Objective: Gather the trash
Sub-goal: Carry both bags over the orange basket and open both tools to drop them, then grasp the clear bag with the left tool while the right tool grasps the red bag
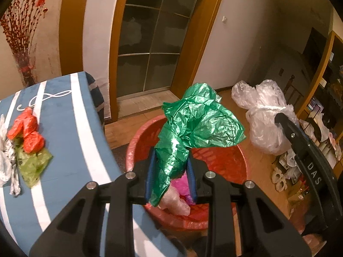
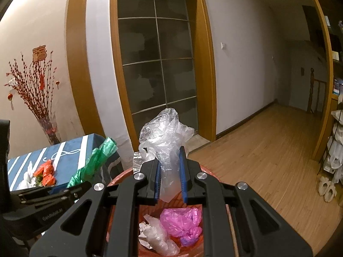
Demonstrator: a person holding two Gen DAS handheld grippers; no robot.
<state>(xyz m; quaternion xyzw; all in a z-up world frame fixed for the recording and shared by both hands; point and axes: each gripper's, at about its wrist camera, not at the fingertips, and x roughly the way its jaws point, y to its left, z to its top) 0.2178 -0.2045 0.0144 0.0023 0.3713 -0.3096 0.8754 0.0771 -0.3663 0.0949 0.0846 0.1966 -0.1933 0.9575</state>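
Observation:
My left gripper (image 1: 171, 154) is shut on a crumpled green plastic bag (image 1: 197, 117), held over a red bin (image 1: 137, 141) on the floor. My right gripper (image 2: 170, 156) is shut on a clear plastic bag (image 2: 165, 128) above the same red bin (image 2: 120, 177). A pink bag (image 2: 182, 220) and clear and white scraps (image 2: 156, 235) lie inside the bin. In the left wrist view the clear bag (image 1: 263, 115) hangs at the right on a right-gripper finger (image 1: 295, 137). The green bag (image 2: 94, 160) shows at the left of the right wrist view.
A table with a blue, white-striped cloth (image 1: 64, 117) stands left of the bin, bearing orange bags (image 1: 27, 132), a light green bag (image 1: 32, 162) and white and silver scraps (image 1: 8, 160). A vase of red branches (image 2: 49, 128) stands behind it. Shelves and slippers (image 2: 325, 188) line the right.

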